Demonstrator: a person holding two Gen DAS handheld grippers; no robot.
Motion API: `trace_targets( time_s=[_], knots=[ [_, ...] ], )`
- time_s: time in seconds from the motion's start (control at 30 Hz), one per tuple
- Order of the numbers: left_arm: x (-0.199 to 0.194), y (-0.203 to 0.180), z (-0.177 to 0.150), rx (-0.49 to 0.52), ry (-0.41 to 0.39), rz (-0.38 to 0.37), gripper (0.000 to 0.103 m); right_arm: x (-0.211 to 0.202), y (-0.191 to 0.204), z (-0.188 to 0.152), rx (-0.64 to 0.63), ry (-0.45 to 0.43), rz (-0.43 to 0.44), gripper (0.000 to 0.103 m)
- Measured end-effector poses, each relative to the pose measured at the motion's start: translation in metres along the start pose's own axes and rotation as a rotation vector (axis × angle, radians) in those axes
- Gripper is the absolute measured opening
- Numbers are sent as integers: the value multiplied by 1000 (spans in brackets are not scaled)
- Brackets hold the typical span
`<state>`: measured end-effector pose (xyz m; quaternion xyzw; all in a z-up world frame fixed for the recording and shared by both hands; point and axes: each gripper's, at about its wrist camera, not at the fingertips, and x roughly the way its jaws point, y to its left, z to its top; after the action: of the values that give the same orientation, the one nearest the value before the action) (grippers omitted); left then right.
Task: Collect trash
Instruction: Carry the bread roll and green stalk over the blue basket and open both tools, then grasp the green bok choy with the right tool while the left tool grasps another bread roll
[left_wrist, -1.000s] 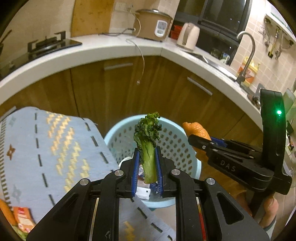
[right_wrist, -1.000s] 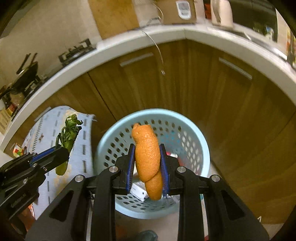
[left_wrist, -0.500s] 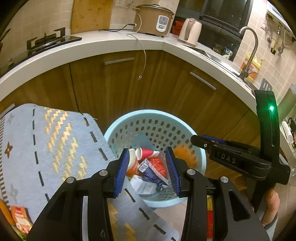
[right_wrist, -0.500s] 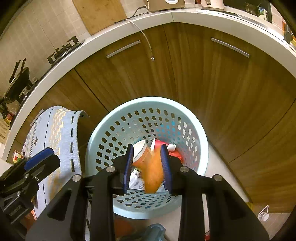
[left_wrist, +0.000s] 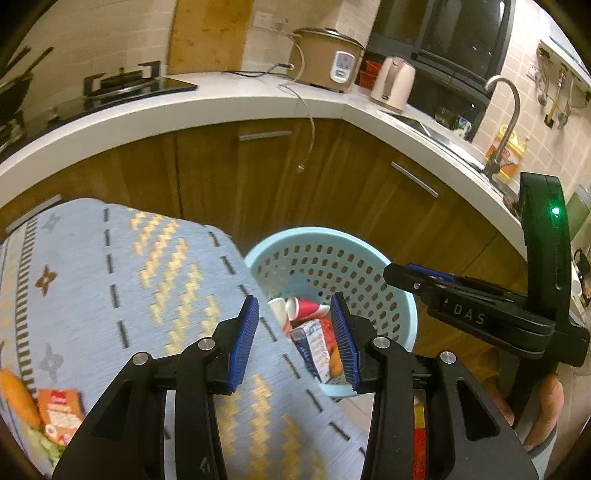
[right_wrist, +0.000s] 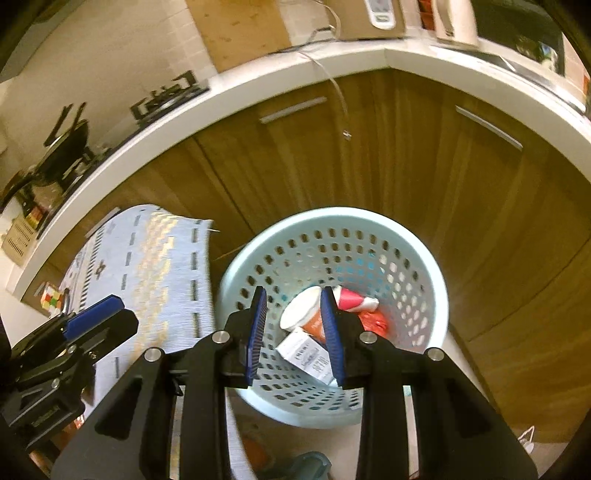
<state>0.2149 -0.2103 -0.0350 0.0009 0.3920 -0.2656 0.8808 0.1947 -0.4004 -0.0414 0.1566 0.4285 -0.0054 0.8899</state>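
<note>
A light blue perforated trash basket (left_wrist: 402, 295) (right_wrist: 424, 266) stands on the floor by the cabinets. It holds a red paper cup (right_wrist: 354, 299), an orange-and-white cup (right_wrist: 304, 314) and a white carton (right_wrist: 306, 350) (left_wrist: 314, 347). My left gripper (left_wrist: 295, 341) is open and empty above the table edge, beside the basket. My right gripper (right_wrist: 295, 332) is open and empty above the basket. On the table's near left lie an orange piece (left_wrist: 18, 391), an orange snack packet (left_wrist: 59, 410) and green scraps (left_wrist: 44, 443).
A blue patterned tablecloth (left_wrist: 110, 280) (right_wrist: 147, 258) covers the table left of the basket. A curved white counter (left_wrist: 221, 103) with wooden cabinets runs behind, bearing a stove, rice cooker (left_wrist: 325, 59), kettle (left_wrist: 391, 85) and sink tap (left_wrist: 506, 122). A cord (left_wrist: 306, 140) hangs down.
Both grippers opened: the green vegetable stalk left my left gripper and the orange peel left my right, dropping into the basket. My left gripper has shifted left over the tablecloth.
</note>
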Motion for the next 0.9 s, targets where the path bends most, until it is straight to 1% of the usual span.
trace_targets(
  time_s=[0.17, 0.37, 0.53, 0.57, 0.6, 0.67, 0.7, 0.73, 0.8, 0.87, 0.9],
  knots=[
    [-21, 21, -7, -47, -24, 29, 39, -8, 27, 0, -48, -15, 32, 27],
    [-53, 55, -21, -118, -58, 92, 39, -11, 69, -8, -122, -11, 87, 27],
    [-86, 103, -34, -226, -96, 174, 39, -9, 109, -19, -196, 2, 129, 27],
    [-94, 117, -38, -257, -103, 199, 41, -8, 118, -21, -210, 7, 142, 27],
    [-99, 128, -41, -279, -106, 220, 51, -8, 125, -24, -220, 12, 155, 27],
    [-110, 149, -47, -319, -120, 283, 63, -4, 143, -31, -247, 23, 181, 27],
    [-116, 164, -53, -341, -127, 331, 63, -3, 150, -34, -259, 27, 186, 27],
    [-119, 173, -55, -355, -121, 345, 63, -1, 160, -39, -277, 35, 193, 27],
    [-124, 197, -63, -407, -98, 341, 63, 4, 178, -47, -307, 54, 215, 27],
    [-127, 214, -69, -454, -91, 335, 63, 9, 196, -56, -339, 75, 244, 27],
    [-128, 223, -73, -477, -86, 322, 65, 10, 203, -60, -352, 82, 252, 27]
  ],
)
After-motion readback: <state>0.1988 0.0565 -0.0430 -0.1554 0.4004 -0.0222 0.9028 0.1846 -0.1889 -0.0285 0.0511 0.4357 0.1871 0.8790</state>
